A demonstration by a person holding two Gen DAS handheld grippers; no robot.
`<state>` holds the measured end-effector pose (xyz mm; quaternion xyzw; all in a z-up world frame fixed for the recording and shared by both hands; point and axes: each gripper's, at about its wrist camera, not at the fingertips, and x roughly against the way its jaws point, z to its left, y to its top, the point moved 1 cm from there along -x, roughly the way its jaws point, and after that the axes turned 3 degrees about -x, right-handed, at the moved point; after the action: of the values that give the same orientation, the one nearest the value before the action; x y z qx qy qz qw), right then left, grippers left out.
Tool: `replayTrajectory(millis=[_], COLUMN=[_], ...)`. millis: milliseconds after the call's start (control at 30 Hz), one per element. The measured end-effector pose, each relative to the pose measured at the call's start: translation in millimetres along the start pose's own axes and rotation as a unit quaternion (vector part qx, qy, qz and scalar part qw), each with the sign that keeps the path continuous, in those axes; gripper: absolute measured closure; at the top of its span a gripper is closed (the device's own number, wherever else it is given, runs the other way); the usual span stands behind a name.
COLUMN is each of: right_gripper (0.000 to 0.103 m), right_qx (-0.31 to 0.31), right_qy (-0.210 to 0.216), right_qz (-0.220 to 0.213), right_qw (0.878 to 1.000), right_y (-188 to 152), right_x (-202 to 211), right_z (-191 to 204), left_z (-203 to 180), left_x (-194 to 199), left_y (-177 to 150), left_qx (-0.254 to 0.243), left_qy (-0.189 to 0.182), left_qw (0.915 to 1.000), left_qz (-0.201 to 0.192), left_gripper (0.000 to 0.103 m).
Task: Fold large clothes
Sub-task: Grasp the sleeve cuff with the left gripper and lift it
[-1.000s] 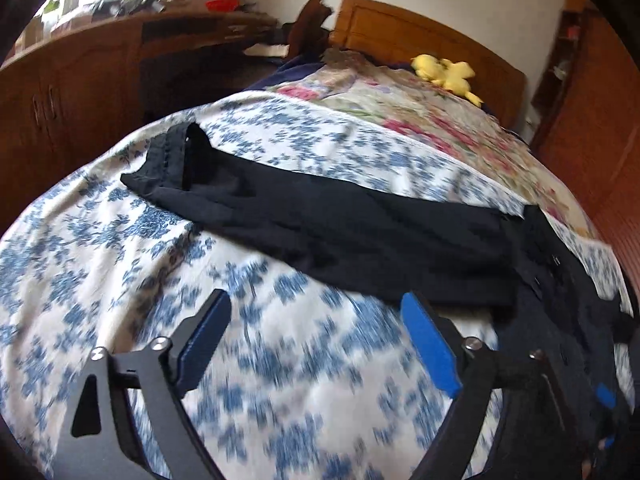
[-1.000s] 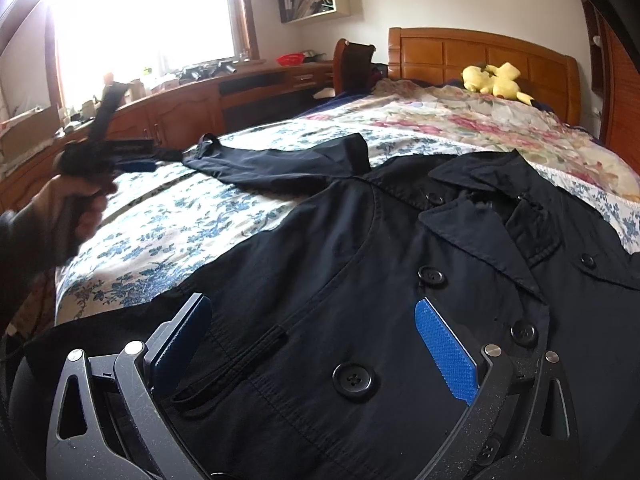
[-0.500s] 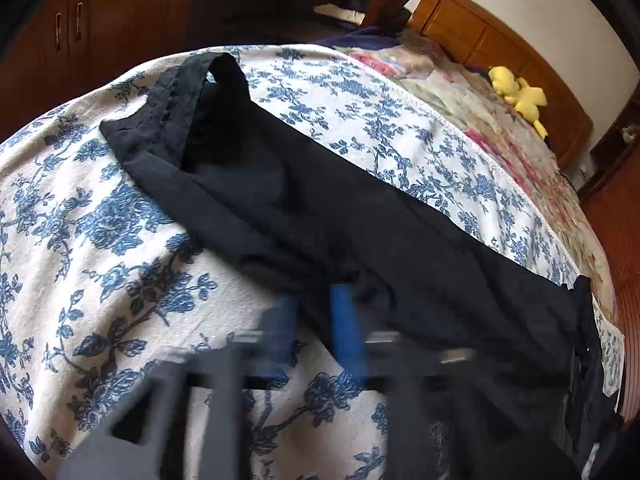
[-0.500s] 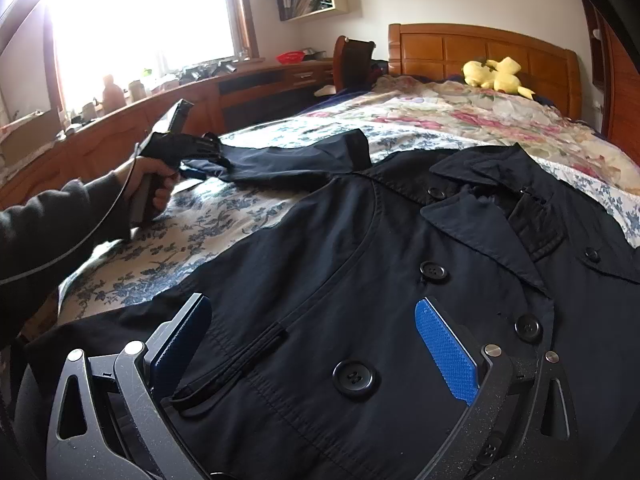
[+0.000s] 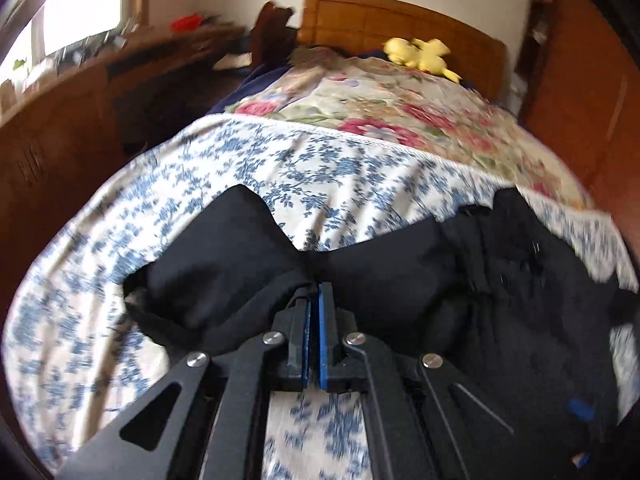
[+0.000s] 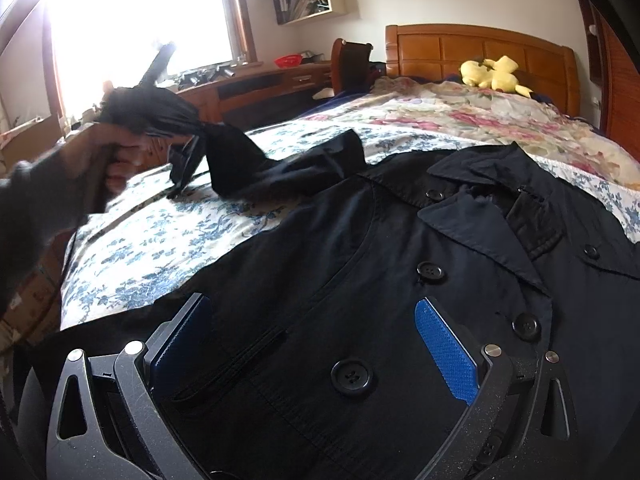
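A black double-breasted coat (image 6: 400, 280) lies face up on the bed, buttons and collar showing. Its left sleeve (image 5: 248, 264) stretches out over the blue-flowered sheet (image 5: 320, 168). My left gripper (image 5: 315, 292) is shut on the sleeve near its cuff and holds it lifted off the sheet; it also shows in the right wrist view (image 6: 188, 136), with the cuff hanging down from it. My right gripper (image 6: 316, 340) is open and empty, low over the coat's front panel, a large button between its fingers.
A yellow plush toy (image 6: 492, 74) lies by the wooden headboard (image 6: 480, 52) on a pink-flowered quilt (image 6: 460, 116). A long wooden desk (image 6: 248, 88) runs under the window at the left. A wooden wardrobe (image 5: 580, 100) stands at the right.
My left gripper went from open above the sheet to the sleeve, shut on it near the cuff, and lifted it. The right gripper has stayed still over the coat.
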<state>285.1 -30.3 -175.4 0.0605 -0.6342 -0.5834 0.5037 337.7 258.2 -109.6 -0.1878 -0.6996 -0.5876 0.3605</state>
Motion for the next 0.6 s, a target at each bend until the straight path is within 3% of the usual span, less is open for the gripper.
replayTrajectory(millis=[167, 233, 300, 367, 433, 500, 600], right_gripper=[0.0, 0.0, 0.0, 0.0, 0.0, 0.0, 0.0], right_qx=[0.001, 0.001, 0.001, 0.001, 0.001, 0.002, 0.002], right_qy=[-0.001, -0.001, -0.001, -0.001, -0.001, -0.001, -0.001], right_qz=[-0.001, -0.002, -0.002, -0.002, -0.002, -0.001, -0.001], right_qw=[1.0, 1.0, 1.0, 1.0, 1.0, 1.0, 1.0], right_y=[-0.3, -0.3, -0.2, -0.2, -0.1, -0.2, -0.1], right_x=[0.1, 0.2, 0.1, 0.2, -0.3, 0.1, -0.3], right_z=[0.2, 0.3, 0.1, 0.1, 0.1, -0.2, -0.3], left_z=[-2.5, 1.6, 4.2, 9.5, 14.8, 25.0, 42.9], left_x=[21.8, 32.1, 41.3, 47.6, 47.9, 40.6, 18.9], left_y=[-15.1, -21.6, -26.7, -31.3, -33.7, -35.4, -40.0], left_qx=[-0.02, -0.023, -0.028, -0.028, -0.025, -0.017, -0.001], left_qy=[-0.01, -0.015, -0.007, -0.006, -0.002, 0.004, 0.014], left_qw=[0.9997, 0.9996, 0.9994, 0.9991, 0.9991, 0.9995, 0.9999], left_qz=[0.007, -0.004, -0.019, -0.031, -0.033, -0.026, -0.004], left_gripper=[0.094, 0.086, 0.071, 0.065, 0.061, 0.049, 0.049])
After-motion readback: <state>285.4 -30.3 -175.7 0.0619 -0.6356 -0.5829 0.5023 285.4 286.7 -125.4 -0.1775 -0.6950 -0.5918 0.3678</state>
